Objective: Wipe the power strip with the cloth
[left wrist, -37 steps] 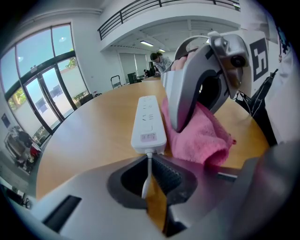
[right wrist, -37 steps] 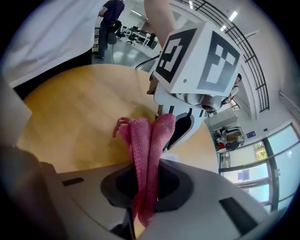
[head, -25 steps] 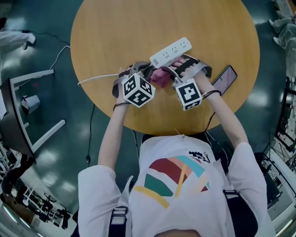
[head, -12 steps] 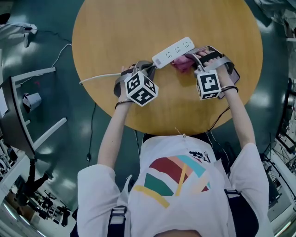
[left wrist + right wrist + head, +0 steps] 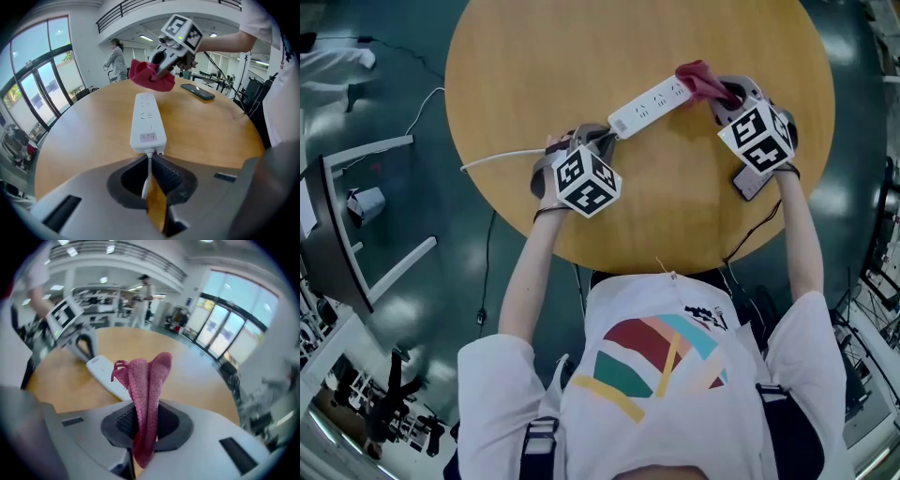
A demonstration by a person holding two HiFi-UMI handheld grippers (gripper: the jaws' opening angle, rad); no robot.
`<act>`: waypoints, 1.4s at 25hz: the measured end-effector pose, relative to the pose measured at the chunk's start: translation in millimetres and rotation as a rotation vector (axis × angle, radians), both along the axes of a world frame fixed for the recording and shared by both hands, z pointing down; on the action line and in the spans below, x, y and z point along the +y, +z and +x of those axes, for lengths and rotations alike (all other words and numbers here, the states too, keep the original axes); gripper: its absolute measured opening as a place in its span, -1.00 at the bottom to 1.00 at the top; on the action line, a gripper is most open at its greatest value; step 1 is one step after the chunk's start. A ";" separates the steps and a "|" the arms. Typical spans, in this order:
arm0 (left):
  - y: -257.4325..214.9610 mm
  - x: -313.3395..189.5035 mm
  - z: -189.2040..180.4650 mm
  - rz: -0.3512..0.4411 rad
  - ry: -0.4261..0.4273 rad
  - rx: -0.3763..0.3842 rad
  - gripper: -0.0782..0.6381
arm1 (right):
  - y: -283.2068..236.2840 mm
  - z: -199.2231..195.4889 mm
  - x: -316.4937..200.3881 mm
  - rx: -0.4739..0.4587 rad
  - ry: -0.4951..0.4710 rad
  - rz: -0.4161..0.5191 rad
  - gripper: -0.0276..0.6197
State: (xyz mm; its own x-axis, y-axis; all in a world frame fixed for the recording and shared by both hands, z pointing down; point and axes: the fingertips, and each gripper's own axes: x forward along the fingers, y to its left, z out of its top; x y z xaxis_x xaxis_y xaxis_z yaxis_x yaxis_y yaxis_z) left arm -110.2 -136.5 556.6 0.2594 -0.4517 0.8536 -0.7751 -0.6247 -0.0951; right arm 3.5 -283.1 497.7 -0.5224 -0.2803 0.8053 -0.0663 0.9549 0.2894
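A white power strip (image 5: 649, 105) lies slanted on the round wooden table (image 5: 534, 66). My left gripper (image 5: 598, 139) sits at the strip's near end, shut on its white cable (image 5: 147, 174); the strip (image 5: 147, 123) stretches away from the jaws. My right gripper (image 5: 722, 92) hovers at the strip's far end, shut on a red cloth (image 5: 698, 79). From the left gripper view the cloth (image 5: 151, 76) hangs just above the strip's far tip. In the right gripper view the cloth (image 5: 147, 390) stands up from between the jaws, with the strip (image 5: 105, 373) beyond it.
A dark phone (image 5: 748, 181) lies on the table under my right hand, also seen as the phone (image 5: 199, 91) right of the strip. The cable (image 5: 492, 159) runs off the table's left edge. A person (image 5: 115, 58) walks in the background.
My right gripper has carried the cloth from the strip's near-middle along to its far right end and lifted it. The left gripper and the strip have stayed put.
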 end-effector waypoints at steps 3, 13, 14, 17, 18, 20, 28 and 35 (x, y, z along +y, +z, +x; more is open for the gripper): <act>0.3 -0.9 -0.6 -0.002 -0.004 -0.002 -0.58 | 1.0 -1.1 -31.7 -0.100 0.253 -0.244 -0.80; 0.3 -2.5 2.5 -0.003 -0.014 -0.007 -0.58 | 27.4 -34.1 -43.0 -0.124 0.381 -0.558 -0.80; -0.1 -2.7 2.6 -0.002 -0.015 -0.008 -0.58 | 28.2 -36.2 -42.0 -0.115 0.377 -0.558 -0.79; -1.1 -2.7 2.0 -0.001 -0.018 -0.012 -0.58 | 27.1 -36.9 -39.1 -0.100 0.373 -0.549 -0.80; -1.1 -2.2 1.2 -0.001 -0.019 -0.012 -0.58 | 26.3 -36.4 -37.3 -0.101 0.372 -0.550 -0.79; -0.7 -1.8 -0.4 0.001 -0.021 -0.013 -0.58 | 25.1 -33.4 -32.7 -0.103 0.371 -0.556 -0.80; -1.0 -0.7 0.5 0.007 -0.018 -0.008 -0.58 | 31.2 -0.8 1.0 -0.091 0.383 -0.608 -0.80; -1.5 0.9 1.9 0.017 -0.015 0.000 -0.58 | -4.0 1.3 43.5 -0.282 0.492 -0.685 -0.80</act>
State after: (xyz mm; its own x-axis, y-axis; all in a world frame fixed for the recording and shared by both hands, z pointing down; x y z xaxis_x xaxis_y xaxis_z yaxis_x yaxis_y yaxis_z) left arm -108.2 -135.6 555.0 0.2525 -0.4701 0.8457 -0.7841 -0.6115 -0.1058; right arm 4.8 -239.6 493.7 -0.6740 -0.0289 0.7381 -0.4971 0.7569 -0.4243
